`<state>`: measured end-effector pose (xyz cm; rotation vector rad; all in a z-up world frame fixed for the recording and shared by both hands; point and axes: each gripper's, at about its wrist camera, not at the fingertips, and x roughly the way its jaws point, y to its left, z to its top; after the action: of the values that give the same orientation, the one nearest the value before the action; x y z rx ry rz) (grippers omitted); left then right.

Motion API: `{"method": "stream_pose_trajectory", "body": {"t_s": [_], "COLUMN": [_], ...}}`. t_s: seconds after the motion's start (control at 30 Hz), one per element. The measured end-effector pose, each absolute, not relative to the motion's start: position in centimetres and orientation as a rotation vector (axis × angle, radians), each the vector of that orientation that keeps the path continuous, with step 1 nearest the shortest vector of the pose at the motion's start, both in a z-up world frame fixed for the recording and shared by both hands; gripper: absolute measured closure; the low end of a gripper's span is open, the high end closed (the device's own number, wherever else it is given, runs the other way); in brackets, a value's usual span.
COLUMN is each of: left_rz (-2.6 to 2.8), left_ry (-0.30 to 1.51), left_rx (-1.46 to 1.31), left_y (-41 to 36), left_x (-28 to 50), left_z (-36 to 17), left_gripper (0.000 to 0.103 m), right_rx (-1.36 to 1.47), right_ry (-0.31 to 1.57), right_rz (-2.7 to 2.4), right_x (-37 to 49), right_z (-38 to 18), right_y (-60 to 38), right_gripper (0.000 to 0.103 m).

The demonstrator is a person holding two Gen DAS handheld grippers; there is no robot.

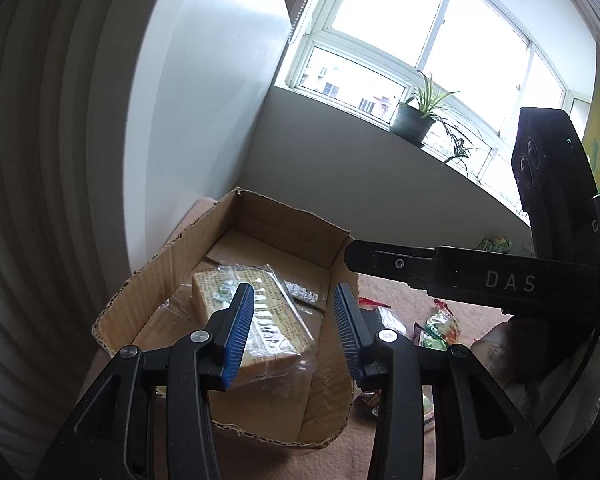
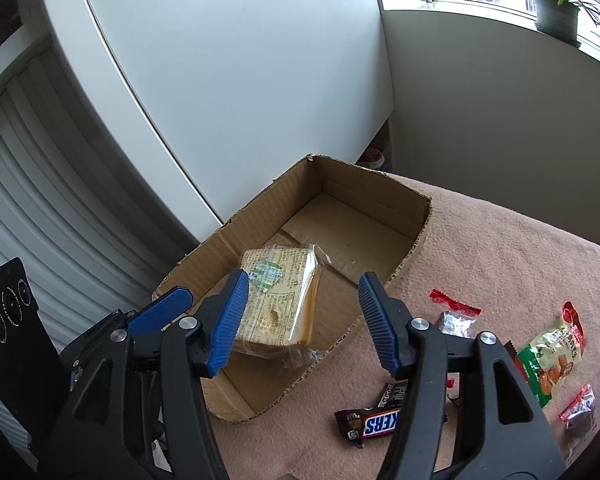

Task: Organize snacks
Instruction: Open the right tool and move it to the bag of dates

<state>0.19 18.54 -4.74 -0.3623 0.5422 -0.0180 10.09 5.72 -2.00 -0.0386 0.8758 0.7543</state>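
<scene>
An open cardboard box (image 2: 412,216) sits on a surface covered in pink cloth (image 2: 500,248), beside a white wall. Inside the box lies a wrapped slab of sliced bread (image 2: 284,300) in clear plastic. Both tongs hang above the box, spread wide and holding nothing: the left tongs (image 1: 294,330) over the bread, the right tongs (image 2: 300,322) over the box's near edge. Loose snacks lie on the cloth right of the box (outside it): a Snickers bar (image 2: 374,422), a green-and-white packet (image 2: 550,354), and small red-trimmed wrappers (image 2: 456,316). A potted plant (image 1: 416,114) stands on the windowsill
</scene>
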Motion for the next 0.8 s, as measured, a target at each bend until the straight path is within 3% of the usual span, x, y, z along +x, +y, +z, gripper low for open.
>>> {"method": "stream_pose_trajectory", "body": {"t_s": [0.33, 0.47, 0.8], "left_rz": [-0.158, -0.217, -0.344], "left_ry": [0.592, 0.619, 0.763], "left_rx": [-0.253, -0.253, -0.114], "left_y": [12.3, 10.6, 5.0], "left_x": [0.1, 0.1, 0.2], "left_z": [-5.1, -5.5, -9.3], "left_gripper": [0.064, 0.064, 0.064], "right_rx": [-0.002, 0.014, 0.101], "right_ry": [0.862, 0.849, 0.931], "right_rz": [0.630, 0.550, 0.346], "right_x": [8.8, 8.5, 9.4], "right_z": [-1.4, -1.8, -5.3], "right_y": [-3.7, -8.4, -20.0], "right_gripper": [0.042, 0.031, 0.031]}}
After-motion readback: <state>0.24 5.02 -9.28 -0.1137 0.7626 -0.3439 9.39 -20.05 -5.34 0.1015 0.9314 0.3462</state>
